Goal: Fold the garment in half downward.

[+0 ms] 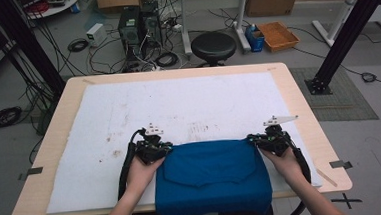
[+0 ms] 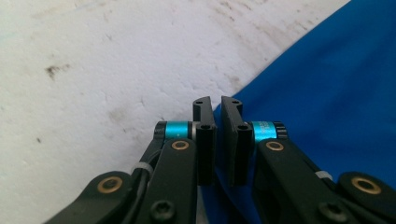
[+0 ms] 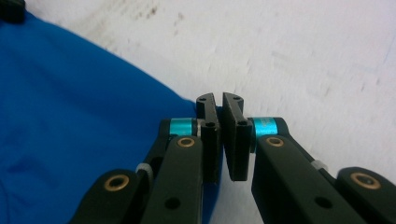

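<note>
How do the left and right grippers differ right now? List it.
The left gripper pinches the blue cloth's far left corner; the right gripper pinches its far right corner. The left gripper's grey plate is short, the right gripper's runs out long. Both are shut on the cloth over the white mat.

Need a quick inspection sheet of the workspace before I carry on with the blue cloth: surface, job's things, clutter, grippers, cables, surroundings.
Surface: wooden table under a white mat; the mat has brown stains.
Job's things: blue cloth, folded, at the mat's near edge, hanging a little over the table's front.
Clutter: nothing seen on the mat; tape strips at the table's edges.
Grippers: left gripper shut on the cloth's far left corner; right gripper shut on its far right corner.
Cables: one trails from each gripper along the forearm; loose coils on the floor behind.
Surroundings: black stool, computer towers, orange tray, black frame posts.
</note>
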Available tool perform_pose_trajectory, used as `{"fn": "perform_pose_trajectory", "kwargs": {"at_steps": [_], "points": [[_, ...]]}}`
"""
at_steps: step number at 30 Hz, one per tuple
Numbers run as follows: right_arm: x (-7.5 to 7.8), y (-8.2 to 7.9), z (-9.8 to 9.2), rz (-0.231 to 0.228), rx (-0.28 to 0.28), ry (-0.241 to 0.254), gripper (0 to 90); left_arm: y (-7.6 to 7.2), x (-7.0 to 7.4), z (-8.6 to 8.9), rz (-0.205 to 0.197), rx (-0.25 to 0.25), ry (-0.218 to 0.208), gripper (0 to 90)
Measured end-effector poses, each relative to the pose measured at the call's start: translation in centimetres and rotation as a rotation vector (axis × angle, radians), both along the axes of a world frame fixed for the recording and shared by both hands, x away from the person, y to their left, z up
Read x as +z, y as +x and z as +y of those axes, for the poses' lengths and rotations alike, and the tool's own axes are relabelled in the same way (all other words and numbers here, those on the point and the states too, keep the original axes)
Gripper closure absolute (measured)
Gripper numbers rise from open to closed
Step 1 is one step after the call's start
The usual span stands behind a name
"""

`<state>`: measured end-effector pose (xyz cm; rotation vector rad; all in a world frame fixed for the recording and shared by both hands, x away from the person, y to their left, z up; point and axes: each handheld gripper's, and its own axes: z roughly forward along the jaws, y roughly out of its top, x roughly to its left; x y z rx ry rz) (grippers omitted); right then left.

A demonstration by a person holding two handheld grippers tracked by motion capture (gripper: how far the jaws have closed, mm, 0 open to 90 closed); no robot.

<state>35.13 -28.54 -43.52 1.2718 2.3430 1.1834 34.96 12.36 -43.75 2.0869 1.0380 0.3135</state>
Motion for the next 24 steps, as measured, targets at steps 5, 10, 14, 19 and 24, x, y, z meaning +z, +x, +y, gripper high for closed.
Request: {"fn": "perform_pose_trajectory", "kwargs": {"at_steps": [5, 10, 14, 19, 24], "points": [[1.2, 2.1, 0.4, -0.039, -0.014, 0.0, 86.4, 2.0, 1.3, 0.1, -0.066, 0.006, 0.034, 84.6], [2.3, 5.2, 1.1, -0.06, -0.023, -0.017, 86.4, 5.3, 2.3, 0.5, -0.092, 0.012, 0.031, 84.5], [2.6, 7.7, 1.2, -0.072, -0.029, -0.026, 86.4, 7.9, 2.4, 0.7, -0.082, 0.018, 0.033, 84.5], [2.2, 9.6, 1.6, -0.075, -0.033, -0.063, 86.4, 10.0, 2.1, 0.2, -0.088, 0.017, 0.073, 84.4], [1.9, 10.3, 1.7, -0.09, -0.04, -0.084, 82.1, 10.1, 1.6, 0.2, -0.067, 0.076, 0.084, 70.4]]}}
